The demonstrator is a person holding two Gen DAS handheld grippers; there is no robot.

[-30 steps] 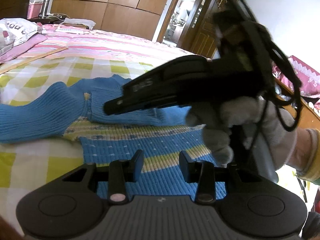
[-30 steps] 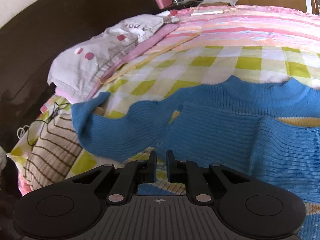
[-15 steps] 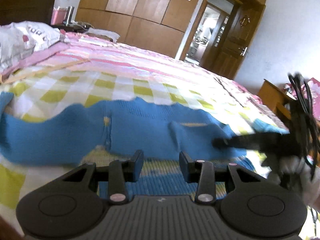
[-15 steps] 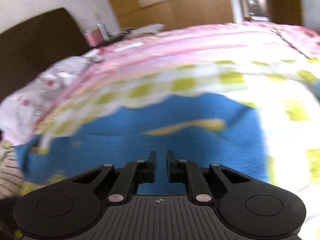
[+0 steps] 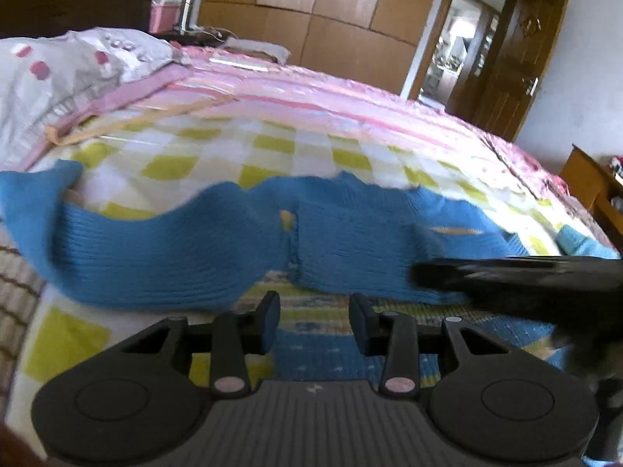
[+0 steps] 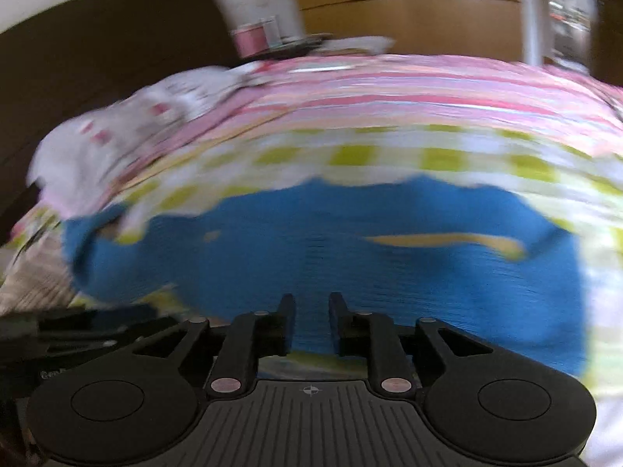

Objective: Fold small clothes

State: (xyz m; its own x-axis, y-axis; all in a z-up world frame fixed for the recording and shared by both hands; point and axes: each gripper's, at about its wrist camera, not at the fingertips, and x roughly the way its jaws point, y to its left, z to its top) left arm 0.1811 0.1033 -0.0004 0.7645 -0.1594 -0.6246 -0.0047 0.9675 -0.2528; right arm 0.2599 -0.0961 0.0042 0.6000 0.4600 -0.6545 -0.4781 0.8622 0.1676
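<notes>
Lying across the yellow-checked sheet of the bed is the blue sweater, its ribbed top part flat, one sleeve stretched out toward the pillow end and the other already laid in over the chest, where a sliver of yellow shows beneath it. The striped lower body runs back under both cameras.

The left gripper hangs just above the striped part with its fingers well apart and nothing between them. The right gripper sits over the blue knit with a narrow gap between its fingers; no cloth appears pinched there, though the picture is smeared by motion, so that is a reading rather than a certainty. In the left view its dark body reaches in from the right edge, low over the folded sleeve.

By the look of it, the sleeve stage is half done: one side is tucked, the long sleeve is not. The next move most likely calls for taking that outstretched sleeve near its cuff and carrying it across the chest, flat and without dragging the body askew. The knit is soft and stretchy, so a shallow pinch could slip or bunch it.
</notes>
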